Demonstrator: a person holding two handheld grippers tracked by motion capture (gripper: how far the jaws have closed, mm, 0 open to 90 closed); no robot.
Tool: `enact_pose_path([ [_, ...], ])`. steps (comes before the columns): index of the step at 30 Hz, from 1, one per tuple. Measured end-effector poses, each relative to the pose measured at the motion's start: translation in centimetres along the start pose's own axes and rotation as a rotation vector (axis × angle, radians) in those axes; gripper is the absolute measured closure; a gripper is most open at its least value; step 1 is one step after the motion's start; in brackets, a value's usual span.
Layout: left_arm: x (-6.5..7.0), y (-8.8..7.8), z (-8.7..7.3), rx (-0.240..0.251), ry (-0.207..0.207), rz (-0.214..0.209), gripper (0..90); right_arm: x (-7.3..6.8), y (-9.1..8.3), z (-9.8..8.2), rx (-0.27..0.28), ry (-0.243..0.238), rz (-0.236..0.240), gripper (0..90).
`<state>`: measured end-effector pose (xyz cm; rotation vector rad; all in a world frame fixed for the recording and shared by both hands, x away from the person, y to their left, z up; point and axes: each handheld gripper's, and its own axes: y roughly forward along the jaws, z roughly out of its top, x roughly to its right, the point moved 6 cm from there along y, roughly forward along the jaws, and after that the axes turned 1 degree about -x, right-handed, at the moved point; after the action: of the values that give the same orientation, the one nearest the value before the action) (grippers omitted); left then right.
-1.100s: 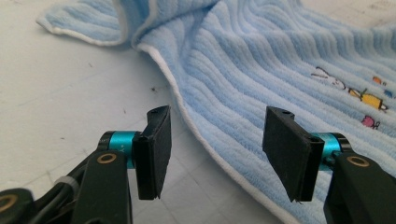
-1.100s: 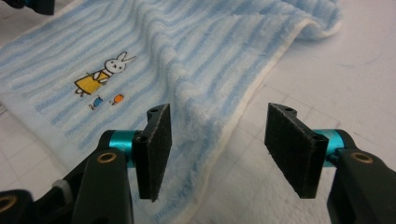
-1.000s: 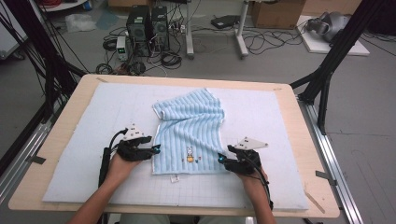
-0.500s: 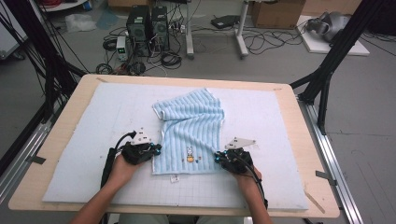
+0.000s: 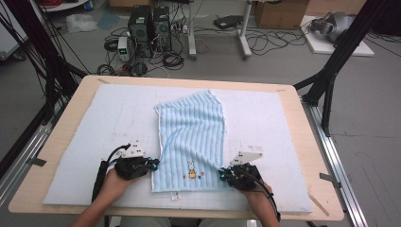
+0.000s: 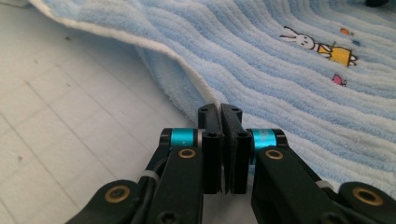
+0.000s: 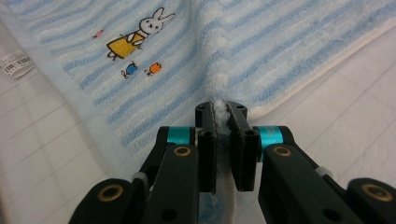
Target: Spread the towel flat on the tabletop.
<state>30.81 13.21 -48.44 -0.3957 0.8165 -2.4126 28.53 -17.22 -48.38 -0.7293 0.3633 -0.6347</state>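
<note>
**Both my grippers clamp the near edge of the striped towel**

I hold a gripper in each hand at the near side of the worktop (image 5: 71, 142), and each has hold of the light-blue striped towel (image 5: 194, 137). My left gripper (image 5: 152, 163) sits at the towel's near left edge; in the left gripper view its fingers (image 6: 210, 126) have just closed and stand pressed together, with the towel's white-trimmed hem running into their tips. My right gripper (image 5: 222, 174) sits at the near right edge; in the right gripper view its fingers (image 7: 239, 122) have just closed too, and a fold of towel edge is pinched between them, white fluff showing in the narrow gap.

The towel lies on the pale gridded mat (image 5: 283, 142) that covers the worktop, roughly at its middle, its far end bunched into ridges and its near end flatter between my two hands. A small embroidered rabbit (image 5: 191, 166) in a yellow dress sits near the near hem, between the grippers, and a white label (image 5: 175, 196) pokes out from the hem onto the mat. Beyond the worktop's far edge, computer towers (image 5: 149, 23) and loose cables stand on the floor.
</note>
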Motion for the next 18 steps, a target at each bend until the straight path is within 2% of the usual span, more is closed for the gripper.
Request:
enact_pose_path([
  [3, 0.9, -1.0, -0.6, -0.005, -0.014, -0.061, 86.6, -1.0, -0.7, -0.6, -0.01, -0.015, 0.039, 81.7],
  [4, 0.9, -1.3, -0.7, -0.004, -0.017, -0.07, 86.5, -1.2, -1.0, -0.6, -0.002, -0.006, 0.045, 78.5],
  [5, 0.6, -1.7, -0.4, 0.015, -0.017, -0.072, 85.7, -1.1, -1.2, -0.4, 0.021, -0.013, 0.037, 70.0],
  [6, 0.3, -1.9, 0.0, 0.044, -0.031, -0.063, 82.1, -0.7, -1.7, 0.2, 0.065, 0.013, 0.003, 63.2],
  [8, -0.8, -2.2, 1.1, 0.107, -0.087, -0.009, 60.0, 0.5, -2.2, 1.5, 0.145, 0.057, -0.041, 58.7],
  [10, -1.8, -2.3, 2.0, 0.168, -0.118, 0.028, 52.8, 1.6, -2.0, 2.5, 0.19, 0.085, -0.081, 58.6],
  [12, -2.5, -1.9, 2.9, 0.196, -0.129, 0.05, 46.8, 2.2, -1.2, 3.4, 0.205, 0.106, -0.089, 58.2],
  [15, -3.7, -0.7, 3.6, 0.188, -0.15, 0.081, 45.6, 2.9, -0.2, 4.4, 0.217, 0.117, -0.108, 56.5],
  [18, -4.5, 0.9, 3.6, 0.141, -0.146, 0.112, 45.3, 3.3, 1.3, 4.5, 0.153, 0.093, -0.136, 57.8],
])
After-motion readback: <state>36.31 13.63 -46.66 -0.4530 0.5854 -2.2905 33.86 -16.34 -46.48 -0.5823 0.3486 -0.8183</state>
